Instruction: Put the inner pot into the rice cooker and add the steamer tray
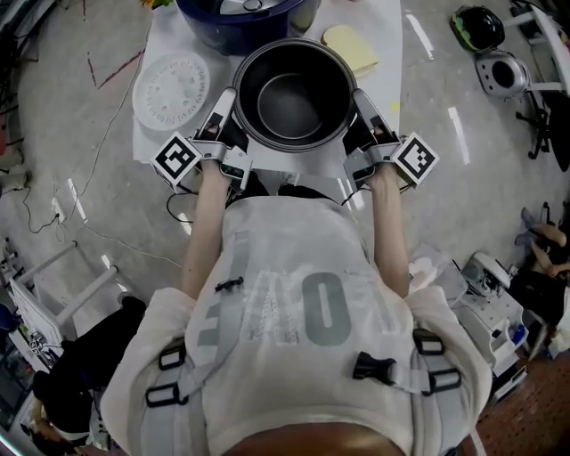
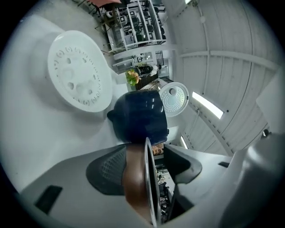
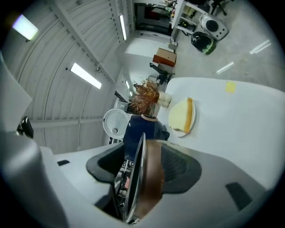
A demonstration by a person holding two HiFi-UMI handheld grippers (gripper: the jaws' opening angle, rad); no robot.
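Dark pot (image 1: 292,100) rim stands between jaws of left gripper (image 2: 149,154) and right gripper (image 3: 142,162): both pairs wide, outer pad against wall, inner pad clear of rim; no clamp yet, I judge. 2 grippers flank pot, 1 each side, equally near. Blue cooker (image 1: 240,22) straight beyond pot, close by. White tray (image 1: 171,89) flat on table (image 1: 383,53), left of pot.

The dark blue rounded rice cooker (image 1: 233,27) is cut off by the head view's top edge, its opening largely unseen. The white tabletop (image 1: 385,44) is partly hidden beneath the round dark metal inner pot (image 1: 289,98), itself cropped at the bottom of both gripper views.
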